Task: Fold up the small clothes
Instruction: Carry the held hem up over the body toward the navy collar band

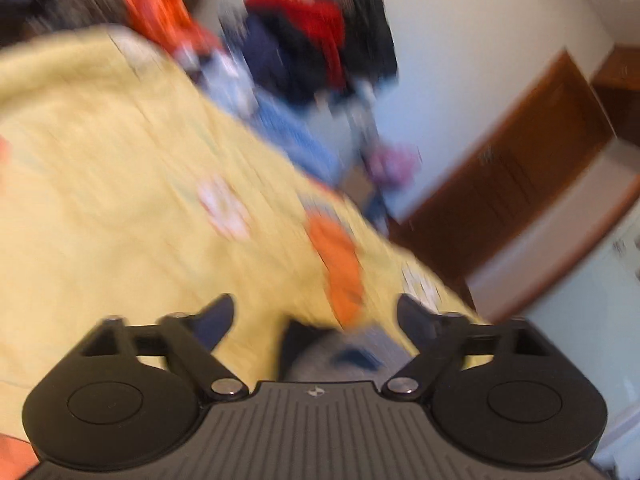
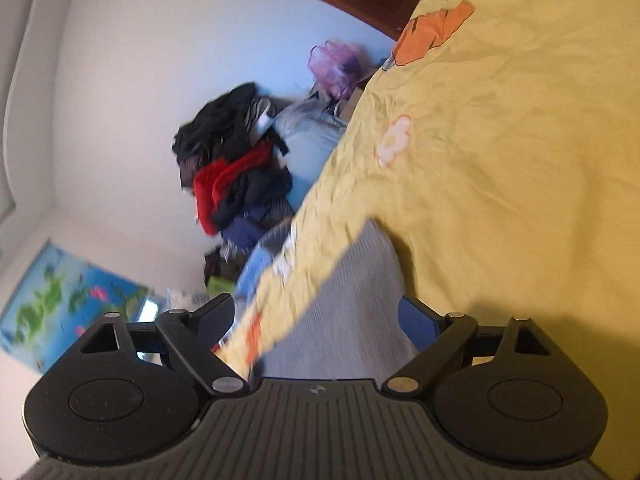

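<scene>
The bedsheet point(image 2: 500, 160) is yellow with orange and white flowers. A grey ribbed garment point(image 2: 352, 300) lies on it. The clothes pile point(image 2: 236, 168) is black, red and navy.

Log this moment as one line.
left gripper: jaws open, empty | right gripper: jaws open over grey garment | yellow sheet

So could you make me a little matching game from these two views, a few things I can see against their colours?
Things:
1. bedsheet
2. garment between the right gripper fingers
3. poster
4. bag

Colours:
A. purple
B. blue with green patches
C. yellow with orange and white shapes
D. grey

Pairs: 1-C, 2-D, 3-B, 4-A
</scene>
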